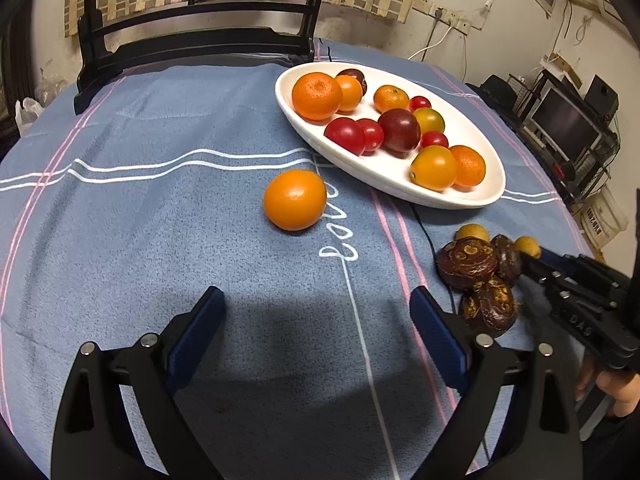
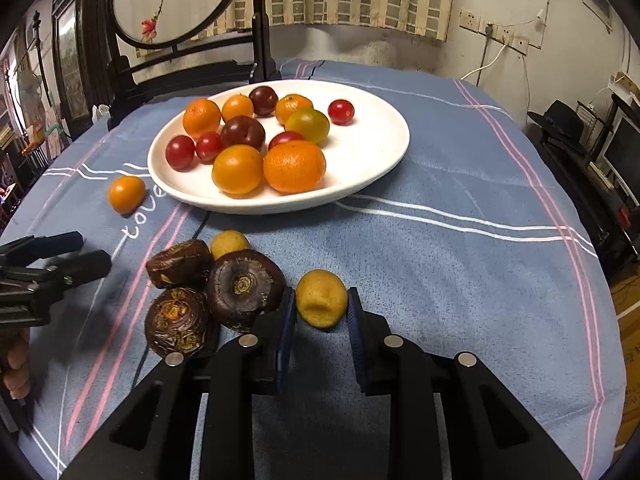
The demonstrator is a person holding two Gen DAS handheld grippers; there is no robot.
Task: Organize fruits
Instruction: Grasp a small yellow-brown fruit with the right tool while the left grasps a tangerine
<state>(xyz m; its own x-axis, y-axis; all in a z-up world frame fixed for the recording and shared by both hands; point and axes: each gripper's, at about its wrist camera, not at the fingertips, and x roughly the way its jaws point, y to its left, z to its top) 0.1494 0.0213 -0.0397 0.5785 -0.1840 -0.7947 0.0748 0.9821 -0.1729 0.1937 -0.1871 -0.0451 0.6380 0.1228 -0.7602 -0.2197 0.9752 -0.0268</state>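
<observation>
Beside the dark water chestnuts [image 2: 224, 292], the right gripper [image 2: 321, 310] is closing narrow jaws around a small yellow fruit [image 2: 321, 298] on the tablecloth [image 2: 460, 280], needing a lift toward the white plate [image 2: 376, 160], while the left gripper [image 1: 316, 312] is hovering wide open.

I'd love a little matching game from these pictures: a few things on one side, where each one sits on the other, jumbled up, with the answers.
Things:
1. small yellow fruit
2. lone orange
3. red tomatoes
4. dark brown bulbs

Places:
A. on the white plate
B. between the right gripper fingers
C. alone on the blue cloth, ahead of the open left gripper
D. heaped on the cloth just left of the right gripper

Pairs: 1-B, 2-C, 3-A, 4-D
</observation>
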